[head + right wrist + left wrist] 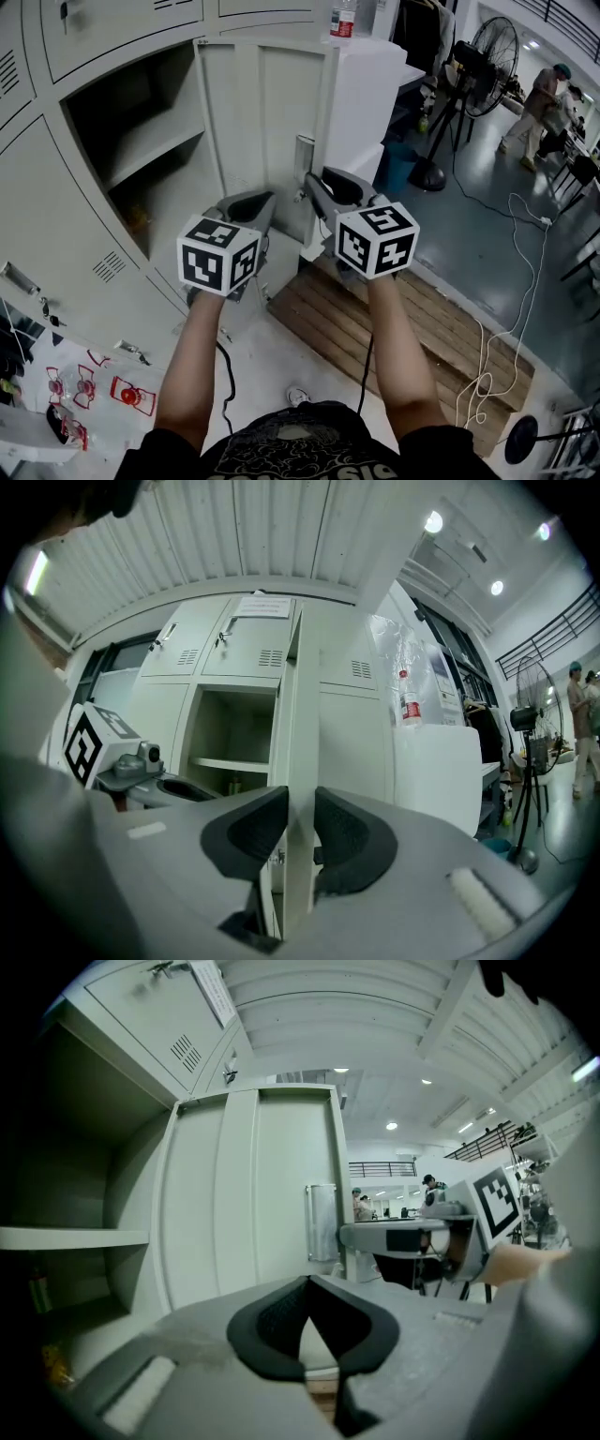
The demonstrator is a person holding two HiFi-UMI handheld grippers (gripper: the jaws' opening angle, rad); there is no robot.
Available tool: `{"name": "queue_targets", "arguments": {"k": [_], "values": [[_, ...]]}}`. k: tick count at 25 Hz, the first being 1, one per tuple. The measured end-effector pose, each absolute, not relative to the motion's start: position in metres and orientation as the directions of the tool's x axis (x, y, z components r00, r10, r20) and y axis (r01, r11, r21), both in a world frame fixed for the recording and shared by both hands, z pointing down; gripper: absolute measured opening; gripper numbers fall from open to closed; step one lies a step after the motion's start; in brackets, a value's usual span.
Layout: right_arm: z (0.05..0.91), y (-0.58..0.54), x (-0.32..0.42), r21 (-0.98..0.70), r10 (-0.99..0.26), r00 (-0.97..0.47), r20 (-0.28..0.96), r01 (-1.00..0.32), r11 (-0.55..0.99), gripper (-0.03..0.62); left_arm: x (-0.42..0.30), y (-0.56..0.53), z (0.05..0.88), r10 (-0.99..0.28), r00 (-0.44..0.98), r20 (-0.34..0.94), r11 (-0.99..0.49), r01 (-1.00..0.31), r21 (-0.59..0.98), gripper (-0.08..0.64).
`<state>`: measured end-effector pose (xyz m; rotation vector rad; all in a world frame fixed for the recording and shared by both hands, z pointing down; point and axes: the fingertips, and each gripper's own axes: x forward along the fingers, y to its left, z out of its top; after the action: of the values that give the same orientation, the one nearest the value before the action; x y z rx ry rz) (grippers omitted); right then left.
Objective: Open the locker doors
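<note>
Two grippers reach toward one open locker, each carried on a bare forearm. The right gripper (pixel 300 803) has its jaws narrowly parted around the free edge of the locker door (pixel 302 714). The thin panel stands upright between the dark ribbed pads (pixel 342 832), which press on its two faces, so the door is pinched edge-on. In the head view the right gripper (pixel 314 183) meets the door (pixel 262 122) at its outer edge, just below the pale handle plate (pixel 305 155). The left gripper (pixel 307 1283) has its jaws closed tip to tip with nothing between them. It points at the inner face of the door (pixel 253 1185) and stands clear of it, just beside the right gripper. In the head view the left gripper (pixel 267 202) sits low in front of the open compartment (pixel 141 141). The door is swung wide on its hinges, roughly square to the locker front. It bares a shelf (pixel 75 1237) across the compartment and a small dark thing in the shadow below it. A white cabinet (pixel 441 771) stands behind the door with a bottle (pixel 406 697) on top. A wooden pallet (pixel 394 319) lies on the floor below the grippers, and a standing fan (pixel 487 56) is well off to the right.
</note>
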<state>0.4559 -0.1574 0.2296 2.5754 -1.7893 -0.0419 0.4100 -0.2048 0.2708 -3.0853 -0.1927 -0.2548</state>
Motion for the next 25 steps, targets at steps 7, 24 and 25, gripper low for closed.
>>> {"name": "queue_targets", "arguments": {"k": [7,24,25], "values": [[0.231,-0.155,0.472,0.015,-0.921,0.388,-0.026,-0.921,-0.389,0.091,0.423,-0.201,0.271,0.138,0.978,0.159,-0.989,0.144,-0.026,0.003],[0.214,-0.132,0.448,0.045,-0.91,0.408,-0.075,-0.91,-0.411,0.114,0.397,-0.2,0.263,0.104,0.984,0.145,-0.994,0.109,-0.025,0.003],[0.215,-0.133,0.443,0.048,-0.913,0.401,-0.07,-0.913,-0.405,0.114,0.392,-0.201,0.263,0.098,0.985,0.143,-0.995,0.102,-0.022,0.003]]}}
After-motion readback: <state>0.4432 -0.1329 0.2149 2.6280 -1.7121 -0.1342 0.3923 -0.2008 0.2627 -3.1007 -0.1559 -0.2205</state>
